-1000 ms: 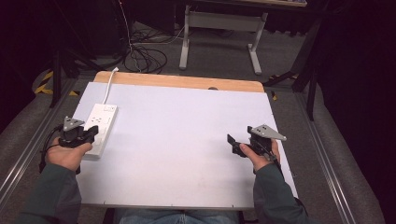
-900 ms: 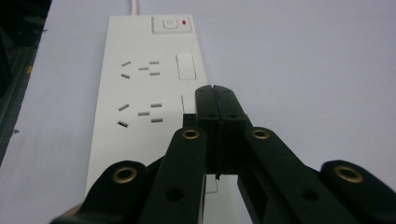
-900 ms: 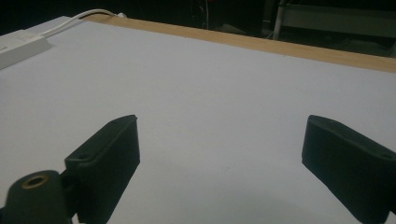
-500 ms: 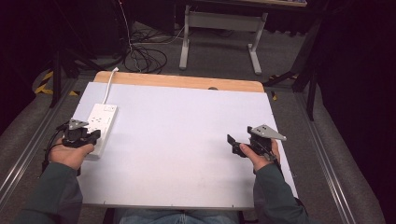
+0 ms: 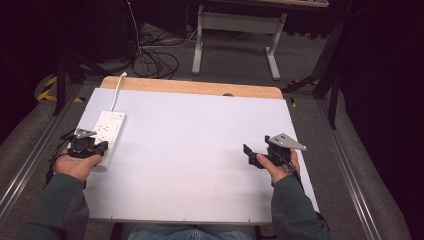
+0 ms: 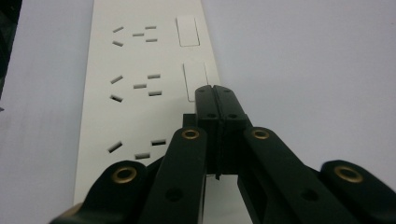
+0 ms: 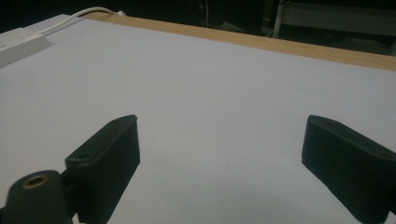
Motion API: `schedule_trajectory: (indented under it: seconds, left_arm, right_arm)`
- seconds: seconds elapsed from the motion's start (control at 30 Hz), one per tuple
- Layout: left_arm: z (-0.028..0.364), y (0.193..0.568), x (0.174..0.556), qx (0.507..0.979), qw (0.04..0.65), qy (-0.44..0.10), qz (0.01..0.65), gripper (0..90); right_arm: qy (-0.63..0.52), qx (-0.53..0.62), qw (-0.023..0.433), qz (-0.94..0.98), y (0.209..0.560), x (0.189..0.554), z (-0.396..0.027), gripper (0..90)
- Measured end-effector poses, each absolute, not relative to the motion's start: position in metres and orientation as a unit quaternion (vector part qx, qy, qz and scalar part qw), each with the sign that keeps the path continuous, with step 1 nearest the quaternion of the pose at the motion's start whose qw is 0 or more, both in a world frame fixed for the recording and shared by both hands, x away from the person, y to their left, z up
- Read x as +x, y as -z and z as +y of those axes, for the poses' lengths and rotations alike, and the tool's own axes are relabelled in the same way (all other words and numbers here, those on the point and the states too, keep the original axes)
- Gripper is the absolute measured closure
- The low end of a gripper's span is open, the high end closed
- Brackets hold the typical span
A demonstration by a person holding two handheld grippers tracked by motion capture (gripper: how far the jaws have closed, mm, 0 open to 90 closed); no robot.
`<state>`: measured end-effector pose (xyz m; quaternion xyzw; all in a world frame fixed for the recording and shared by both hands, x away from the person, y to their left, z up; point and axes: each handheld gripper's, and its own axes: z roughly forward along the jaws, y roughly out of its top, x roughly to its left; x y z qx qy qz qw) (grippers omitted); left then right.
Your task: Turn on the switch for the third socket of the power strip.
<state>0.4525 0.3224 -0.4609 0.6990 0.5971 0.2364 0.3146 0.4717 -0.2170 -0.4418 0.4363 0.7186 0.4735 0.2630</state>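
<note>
Strip [image 5: 107, 135] lies along the bench's [image 5: 200, 150] left edge in the high view with the left claw [image 5: 101, 148] over its near end, jaws together above a switch in the left gripper view [image 6: 215, 100], while the right claw [image 7: 219, 163] gapes wide over bare bench

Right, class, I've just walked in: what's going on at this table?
A person holds a hand-held gripper in each hand. The left hand-held gripper, jaws shut, sits over the near end of a white plastic power strip, by its rocker switches. The right hand-held gripper, jaws wide open, hangs over the bare white tabletop, holding nothing.
</note>
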Motion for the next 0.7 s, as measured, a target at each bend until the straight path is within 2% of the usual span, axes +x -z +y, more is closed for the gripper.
schedule_trajectory:
  seconds: [0.7]
  left_arm:
    - [0.3213, 0.4639, 0.4523, 0.704, 0.307, -0.237, 0.595, 90.0]
  right_arm:
    - [-0.472, 0.436, 0.263, 0.719, 0.4417, 0.4716, -0.2169, 11.9]
